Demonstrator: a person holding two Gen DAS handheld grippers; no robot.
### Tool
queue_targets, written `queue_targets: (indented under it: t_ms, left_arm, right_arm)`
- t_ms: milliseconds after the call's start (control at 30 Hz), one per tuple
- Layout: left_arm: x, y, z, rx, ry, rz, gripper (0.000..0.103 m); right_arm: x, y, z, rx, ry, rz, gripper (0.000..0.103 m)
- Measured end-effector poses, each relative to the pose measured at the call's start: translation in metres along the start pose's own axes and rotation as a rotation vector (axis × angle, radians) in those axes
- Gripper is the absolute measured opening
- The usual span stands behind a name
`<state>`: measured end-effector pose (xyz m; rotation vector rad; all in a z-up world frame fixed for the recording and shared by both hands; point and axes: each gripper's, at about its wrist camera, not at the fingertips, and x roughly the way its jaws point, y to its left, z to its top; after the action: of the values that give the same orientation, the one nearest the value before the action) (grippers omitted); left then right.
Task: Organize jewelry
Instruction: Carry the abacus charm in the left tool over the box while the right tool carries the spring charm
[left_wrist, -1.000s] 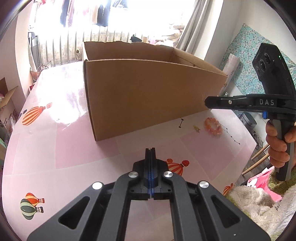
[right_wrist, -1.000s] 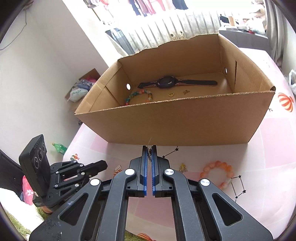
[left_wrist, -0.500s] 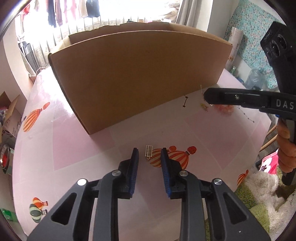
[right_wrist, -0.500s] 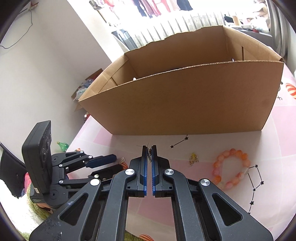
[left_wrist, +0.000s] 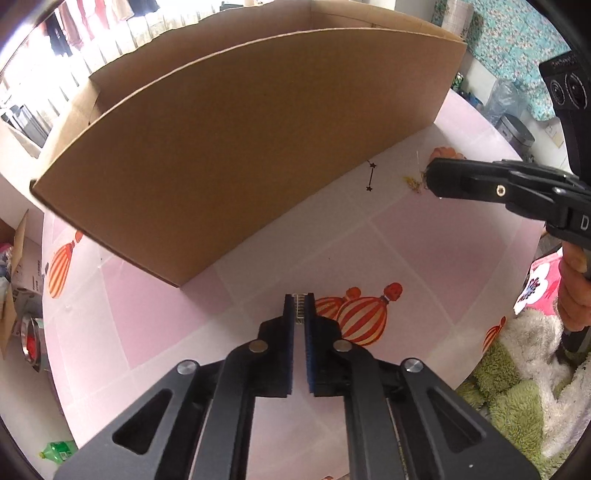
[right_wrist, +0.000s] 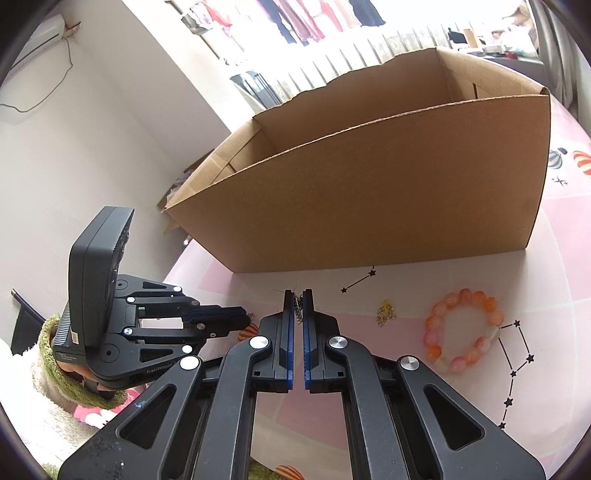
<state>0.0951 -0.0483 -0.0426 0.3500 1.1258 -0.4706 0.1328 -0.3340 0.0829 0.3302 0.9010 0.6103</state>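
The cardboard box (right_wrist: 369, 192) hides its floor behind the near wall in both views. The small gold trinket (right_wrist: 385, 314) at centre right is too tiny to identify.

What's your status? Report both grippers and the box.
Left gripper shut on silver charm. Right gripper shut on small pendant. Box ahead, open. Bead bracelet, gold charm on table, clear of path.

We see the cardboard box (right_wrist: 388, 199) standing on the table (right_wrist: 576, 236). In front of it lie a bead bracelet (right_wrist: 461, 328) and, to the bracelet's left, a small charm (right_wrist: 385, 313).
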Motion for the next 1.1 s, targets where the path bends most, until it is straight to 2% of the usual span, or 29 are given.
queue_targets:
  t_ms: [100,300,500,700,833,900,1033,1100]
  left_arm:
    - [0.0,-0.004,0.0,0.018,-0.014,0.021,0.004]
    - [-0.004,0.0,-0.012,-0.03,-0.063,-0.025,0.004]
    - [-0.041,0.004,-0.028,-0.074,-0.187,-0.099,0.004]
    - [-0.114,0.01,-0.008,-0.057,-0.396,-0.192,0.004]
    - [-0.13,0.028,0.025,-0.053,-0.458,-0.19,0.004]
    - [-0.117,0.034,0.052,-0.056,-0.43,-0.179,0.004]
    - [-0.083,0.072,0.095,-0.117,-0.239,-0.28,0.004]
    - [-0.061,0.078,0.113,-0.132,-0.138,-0.306,0.004]
  right_arm:
    - [-0.004,-0.003,-0.001,0.001,-0.003,-0.004,0.002]
    - [-0.011,0.001,0.005,-0.011,-0.018,-0.024,0.002]
    - [-0.019,0.012,0.011,-0.037,-0.026,-0.035,0.002]
    - [-0.052,0.035,0.061,-0.133,-0.105,0.001,0.002]
    - [-0.049,0.043,0.104,-0.223,-0.111,-0.029,0.002]
    - [-0.034,0.034,0.125,-0.225,-0.062,-0.055,0.002]
    - [0.009,0.001,0.157,-0.165,0.127,-0.112,0.002]
    - [0.032,-0.013,0.168,-0.14,0.222,-0.143,0.002]
